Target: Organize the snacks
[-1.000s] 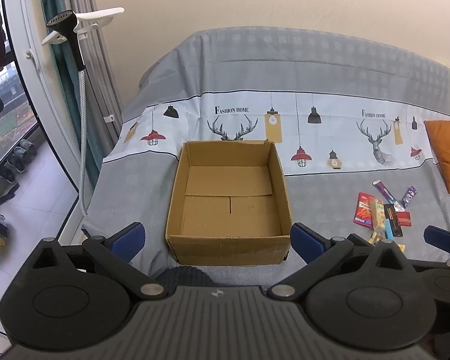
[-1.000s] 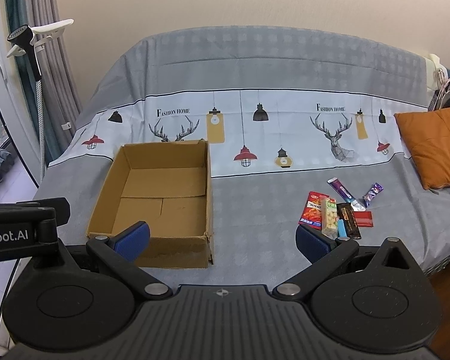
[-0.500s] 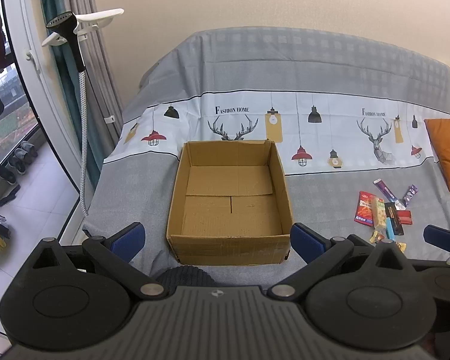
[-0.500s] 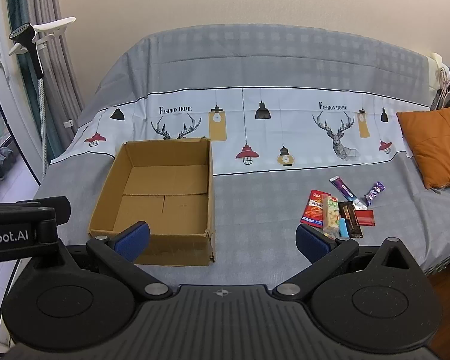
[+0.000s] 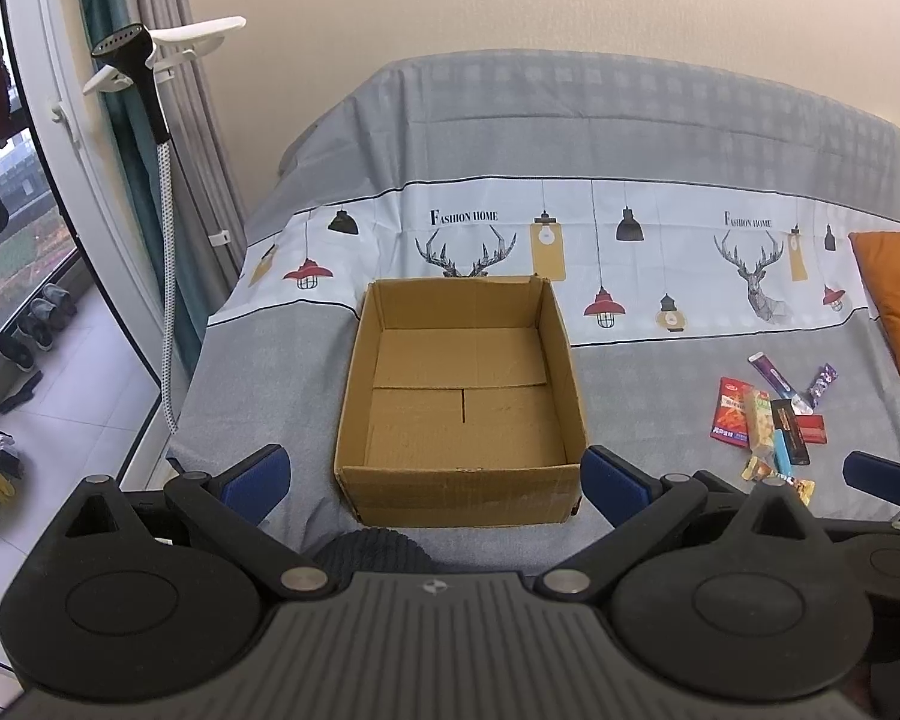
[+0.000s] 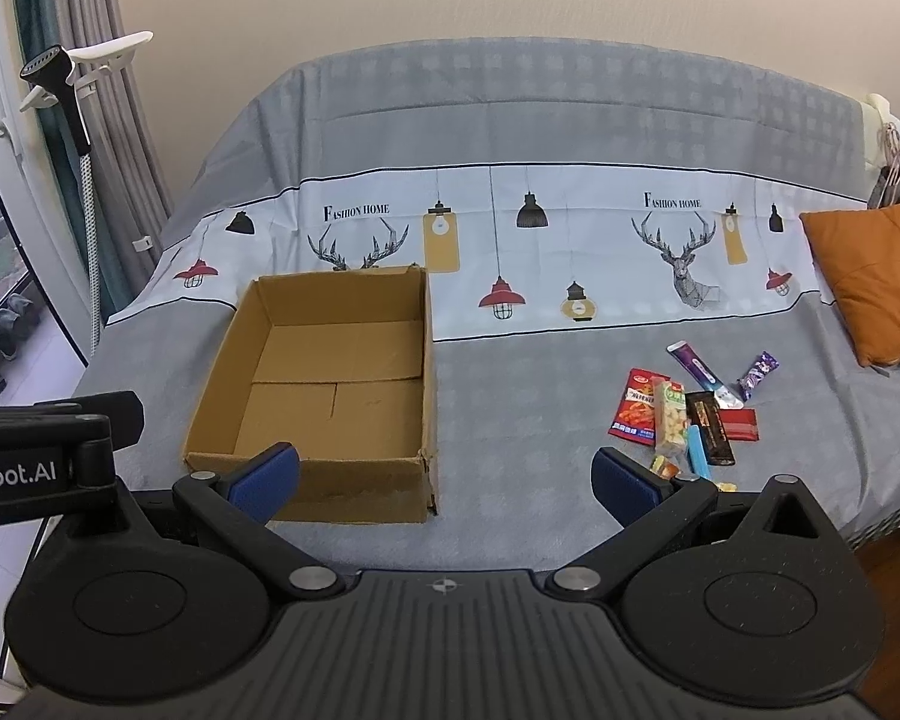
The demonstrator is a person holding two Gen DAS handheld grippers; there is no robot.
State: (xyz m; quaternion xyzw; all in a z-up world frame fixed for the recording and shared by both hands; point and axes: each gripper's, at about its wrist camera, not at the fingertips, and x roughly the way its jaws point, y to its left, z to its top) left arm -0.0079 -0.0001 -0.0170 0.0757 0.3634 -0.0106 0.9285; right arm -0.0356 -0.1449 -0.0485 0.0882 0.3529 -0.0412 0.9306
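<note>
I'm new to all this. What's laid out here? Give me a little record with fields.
surface: bed cover, grey with deer and lamp prints
container: cardboard box, open, nothing inside
snacks: snack packets in a loose cluster on the cover, right of the box
nearby: orange cushion at the right edge
left gripper: open, holding nothing
right gripper: open, holding nothing

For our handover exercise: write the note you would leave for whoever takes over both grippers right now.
Left gripper: open, holding nothing, facing the cardboard box.
Right gripper: open, holding nothing.
The box sits on the grey bed cover, with nothing inside.
The snack packets lie in a loose cluster on the cover, to the right of the box.
Done: nothing packed.
Left: move every packet into the box.
</note>
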